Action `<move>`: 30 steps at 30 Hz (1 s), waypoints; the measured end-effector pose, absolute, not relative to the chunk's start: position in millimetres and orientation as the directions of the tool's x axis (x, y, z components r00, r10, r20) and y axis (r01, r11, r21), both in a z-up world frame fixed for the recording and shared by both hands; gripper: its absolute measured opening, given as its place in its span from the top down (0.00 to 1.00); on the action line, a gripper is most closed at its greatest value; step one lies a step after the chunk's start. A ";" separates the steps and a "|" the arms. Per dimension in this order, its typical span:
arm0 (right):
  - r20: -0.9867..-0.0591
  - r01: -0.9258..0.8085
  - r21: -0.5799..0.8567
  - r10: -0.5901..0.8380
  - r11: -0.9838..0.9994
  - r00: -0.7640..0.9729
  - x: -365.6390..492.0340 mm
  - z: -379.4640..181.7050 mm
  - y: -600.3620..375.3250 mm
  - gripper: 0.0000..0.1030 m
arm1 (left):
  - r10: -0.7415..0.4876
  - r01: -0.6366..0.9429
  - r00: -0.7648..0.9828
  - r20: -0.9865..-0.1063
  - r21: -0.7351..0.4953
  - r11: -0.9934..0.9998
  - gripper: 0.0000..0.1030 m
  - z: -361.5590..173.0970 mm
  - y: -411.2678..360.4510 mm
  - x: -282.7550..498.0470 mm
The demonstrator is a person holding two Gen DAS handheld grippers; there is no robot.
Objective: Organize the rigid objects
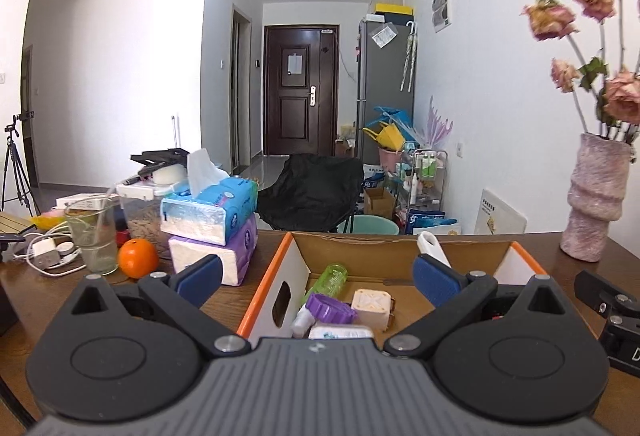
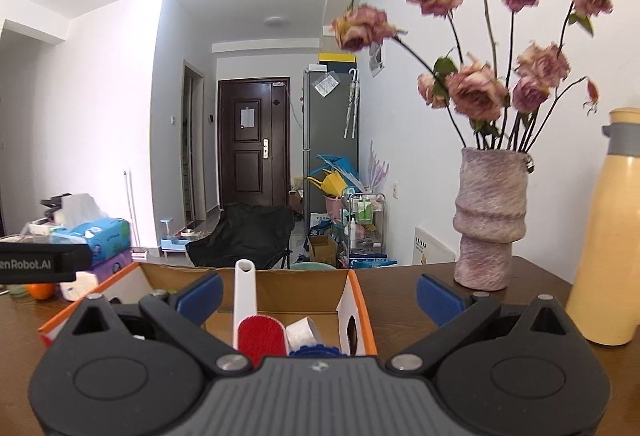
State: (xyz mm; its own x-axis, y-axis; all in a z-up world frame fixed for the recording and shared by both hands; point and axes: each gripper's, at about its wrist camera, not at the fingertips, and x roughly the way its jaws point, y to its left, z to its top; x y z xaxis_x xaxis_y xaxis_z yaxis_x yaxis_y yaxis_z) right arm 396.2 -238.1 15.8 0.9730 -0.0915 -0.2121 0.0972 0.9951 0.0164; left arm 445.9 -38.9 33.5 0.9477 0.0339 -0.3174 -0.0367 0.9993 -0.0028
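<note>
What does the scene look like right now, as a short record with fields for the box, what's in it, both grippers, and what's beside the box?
container: open cardboard box with orange edges, on a wooden table
in box: green bottle, purple lid, beige cube, lint brush with red pad, tape roll
left gripper: open, empty, above the box
right gripper: open, empty, above the box
left of box: orange, glass, two stacked tissue packs
right of box: pink vase of dried roses, yellow flask
</note>
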 end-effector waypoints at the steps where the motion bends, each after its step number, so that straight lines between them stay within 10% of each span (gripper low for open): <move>1: -0.211 0.094 0.016 -0.088 0.995 0.973 387.6 18.9 -237.7 0.00 | 0.031 -0.033 0.948 -0.318 0.000 0.999 0.00 36.1 -39.1 438.0; 30: -0.212 -0.003 -0.009 0.001 1.000 0.977 107.1 49.5 -234.5 0.00 | -0.025 0.026 0.942 -0.333 -0.002 1.000 0.00 51.3 -40.2 147.5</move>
State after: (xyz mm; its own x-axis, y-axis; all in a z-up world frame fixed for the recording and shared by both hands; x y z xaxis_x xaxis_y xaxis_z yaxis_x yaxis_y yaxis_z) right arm 107.1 -234.6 49.5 0.9773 0.0012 -0.2119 -0.0032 1.0000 -0.0089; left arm 147.5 -40.2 51.3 0.9425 -0.0252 -0.3333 0.0261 0.9997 -0.0018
